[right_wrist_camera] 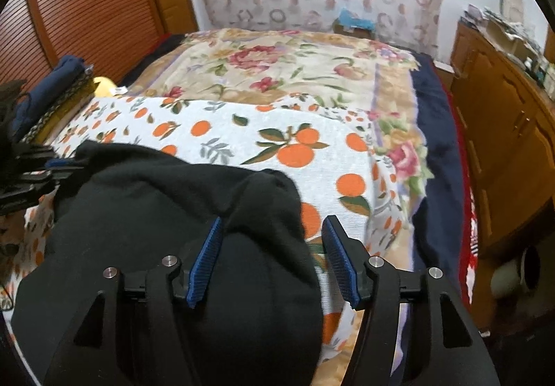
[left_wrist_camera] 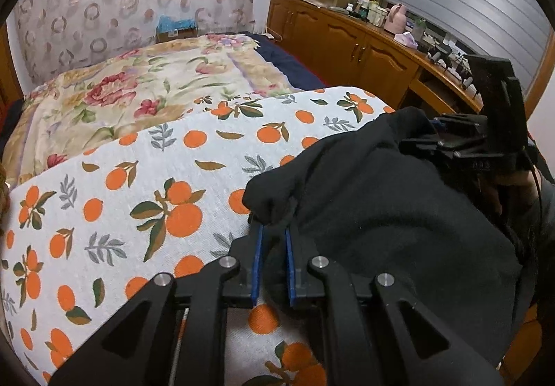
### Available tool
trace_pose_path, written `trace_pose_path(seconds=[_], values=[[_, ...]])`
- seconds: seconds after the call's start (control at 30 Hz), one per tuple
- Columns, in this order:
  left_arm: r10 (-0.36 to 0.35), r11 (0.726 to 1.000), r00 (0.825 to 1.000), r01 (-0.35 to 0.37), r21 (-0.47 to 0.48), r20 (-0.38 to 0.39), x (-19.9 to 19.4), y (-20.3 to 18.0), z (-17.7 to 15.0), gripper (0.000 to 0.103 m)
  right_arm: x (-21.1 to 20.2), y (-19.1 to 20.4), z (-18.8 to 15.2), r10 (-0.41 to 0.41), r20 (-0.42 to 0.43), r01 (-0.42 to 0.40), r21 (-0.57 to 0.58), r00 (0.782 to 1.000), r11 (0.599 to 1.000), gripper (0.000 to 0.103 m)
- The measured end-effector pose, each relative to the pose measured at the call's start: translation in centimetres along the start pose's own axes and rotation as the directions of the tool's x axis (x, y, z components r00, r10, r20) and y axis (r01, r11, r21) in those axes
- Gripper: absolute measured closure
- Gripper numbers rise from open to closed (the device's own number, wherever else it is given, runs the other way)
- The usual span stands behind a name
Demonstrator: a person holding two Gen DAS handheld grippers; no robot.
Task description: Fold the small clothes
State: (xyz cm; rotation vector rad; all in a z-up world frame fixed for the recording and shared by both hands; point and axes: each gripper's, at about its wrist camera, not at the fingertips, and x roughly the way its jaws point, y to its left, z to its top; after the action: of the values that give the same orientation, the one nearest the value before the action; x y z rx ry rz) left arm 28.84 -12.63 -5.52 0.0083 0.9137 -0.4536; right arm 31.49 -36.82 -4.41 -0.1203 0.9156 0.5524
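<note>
A black garment (left_wrist_camera: 381, 205) lies bunched on an orange-print cloth (left_wrist_camera: 138, 195) spread over the bed. In the left wrist view, my left gripper (left_wrist_camera: 274, 228) is shut on a pinched fold at the garment's left edge, its blue pads close together. My right gripper (left_wrist_camera: 451, 139) shows at the garment's far right side, held by a hand. In the right wrist view, my right gripper (right_wrist_camera: 274, 223) stands open. The black garment (right_wrist_camera: 156, 205) fills the gap from the left pad, while the right pad is clear of it. My left gripper (right_wrist_camera: 34, 170) appears at the left edge.
A floral blanket (right_wrist_camera: 277, 66) covers the bed beyond the orange-print cloth (right_wrist_camera: 277, 129), with navy bedding (right_wrist_camera: 437, 129) along its right side. A wooden cabinet (right_wrist_camera: 503, 129) with cluttered top stands to the right. Folded blue items (right_wrist_camera: 52, 84) sit by a louvred wooden door (right_wrist_camera: 86, 4).
</note>
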Motion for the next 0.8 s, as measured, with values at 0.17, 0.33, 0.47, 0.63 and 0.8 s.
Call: trace_pose_path(seconds=[0.17,0.33,0.47,0.63,0.8], values=[[-0.022,0.999,0.999,0.021,0.028,0.03,-0.6,-0.6,0.1,0.096,-0.1,1.8,-0.4,0.052,-0.015,-0.052,-0.053,0.999,0.997,0.084],[-0.074,0.997,0.987,0.069,0.039,0.14,-4.9,-1.9,1.0,0.097,-3.1,3.3,-0.8,0.012,0.06,-0.006,-0.083,0.998,0.997,0.092],[-0.105,0.993,0.965,0.09,0.073,0.239,-9.8,-3.6,1.5,0.097,-9.0,5.3,-0.6,-0.023,0.205,0.041,-0.084,0.979,0.996,0.092],[-0.135,0.988,0.909,0.093,0.124,0.394,-18.1,-5.5,1.5,0.097,-17.8,8.4,-0.4,-0.064,0.381,0.109,-0.098,0.923,0.989,0.093],[-0.137,0.985,0.841,0.062,0.158,0.523,-26.4,-6.3,0.4,0.097,-25.2,12.4,-0.7,-0.059,0.52,0.144,-0.126,0.852,0.981,0.093]])
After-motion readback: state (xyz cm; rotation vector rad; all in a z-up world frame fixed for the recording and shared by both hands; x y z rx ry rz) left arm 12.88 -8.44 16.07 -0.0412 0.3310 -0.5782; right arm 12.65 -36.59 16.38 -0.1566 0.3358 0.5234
